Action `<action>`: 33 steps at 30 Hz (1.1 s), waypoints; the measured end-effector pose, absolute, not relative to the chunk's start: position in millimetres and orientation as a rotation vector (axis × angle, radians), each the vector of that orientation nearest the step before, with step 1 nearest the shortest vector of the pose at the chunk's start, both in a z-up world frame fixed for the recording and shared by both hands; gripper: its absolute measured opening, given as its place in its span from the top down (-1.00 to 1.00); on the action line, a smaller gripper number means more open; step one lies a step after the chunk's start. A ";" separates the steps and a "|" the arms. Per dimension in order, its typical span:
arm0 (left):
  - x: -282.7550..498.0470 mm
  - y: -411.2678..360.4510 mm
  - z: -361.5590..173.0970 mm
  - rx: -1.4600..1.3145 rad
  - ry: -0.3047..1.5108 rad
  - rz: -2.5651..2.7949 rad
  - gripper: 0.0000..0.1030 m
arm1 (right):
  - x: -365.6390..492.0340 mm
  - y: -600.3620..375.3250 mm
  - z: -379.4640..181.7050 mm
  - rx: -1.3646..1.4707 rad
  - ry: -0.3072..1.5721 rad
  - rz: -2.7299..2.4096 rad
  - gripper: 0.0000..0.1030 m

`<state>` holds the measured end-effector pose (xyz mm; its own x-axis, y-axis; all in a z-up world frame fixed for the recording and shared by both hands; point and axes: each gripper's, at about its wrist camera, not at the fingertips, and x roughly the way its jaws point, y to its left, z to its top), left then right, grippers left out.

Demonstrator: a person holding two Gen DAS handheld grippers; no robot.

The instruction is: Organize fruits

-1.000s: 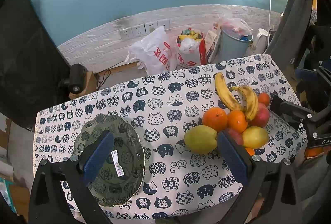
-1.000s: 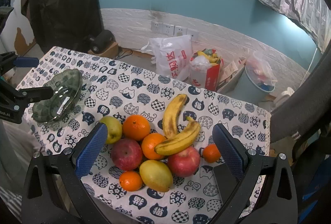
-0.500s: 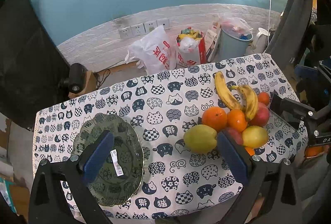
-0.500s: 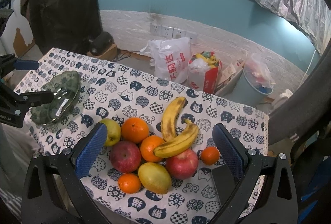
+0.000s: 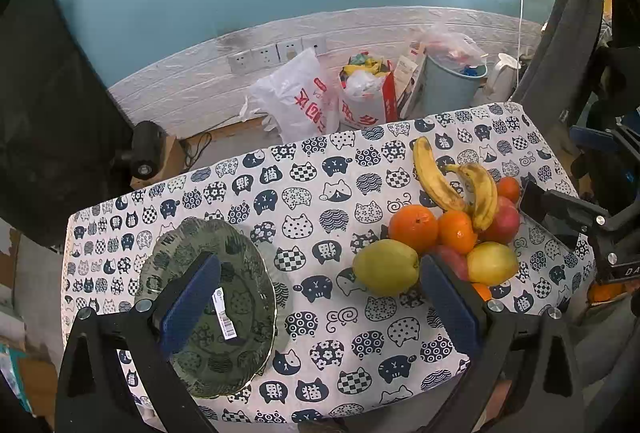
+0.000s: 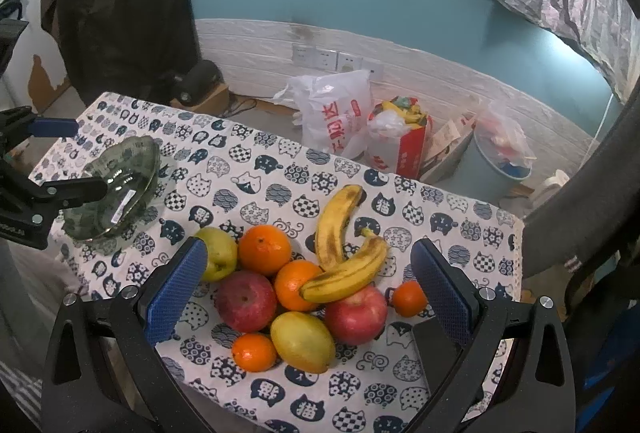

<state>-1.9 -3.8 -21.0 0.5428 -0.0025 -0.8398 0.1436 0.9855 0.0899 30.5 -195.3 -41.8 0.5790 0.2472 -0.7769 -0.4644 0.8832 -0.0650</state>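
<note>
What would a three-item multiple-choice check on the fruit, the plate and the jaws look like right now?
1. Where does the glass plate lie relative to the fruit pile?
A. under the pile
B. apart from it, at the table's other end
C. on the floor

2. How many bananas are there?
A. one
B. two
C. four

3. What state is the right gripper in?
A. open, holding nothing
B. shut on an apple
C. shut on a banana

Answers:
1 B: in the right wrist view, bare cat-print tablecloth separates the plate from the fruit.
2 B: two bananas lie joined at the stem on top of the pile.
3 A: its jaws stand wide apart on either side of the pile, touching no fruit; the left gripper is open as well.
</note>
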 end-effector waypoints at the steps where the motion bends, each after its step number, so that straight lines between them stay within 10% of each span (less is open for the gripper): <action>1: -0.9 -3.8 -19.8 0.155 0.994 -0.087 -0.96 | 30.1 -194.9 -42.2 -0.276 0.859 0.423 -0.94; 33: -4.5 -16.7 -32.4 0.159 1.015 -0.103 -0.96 | 30.4 -202.0 -46.5 -0.275 0.893 0.420 -0.94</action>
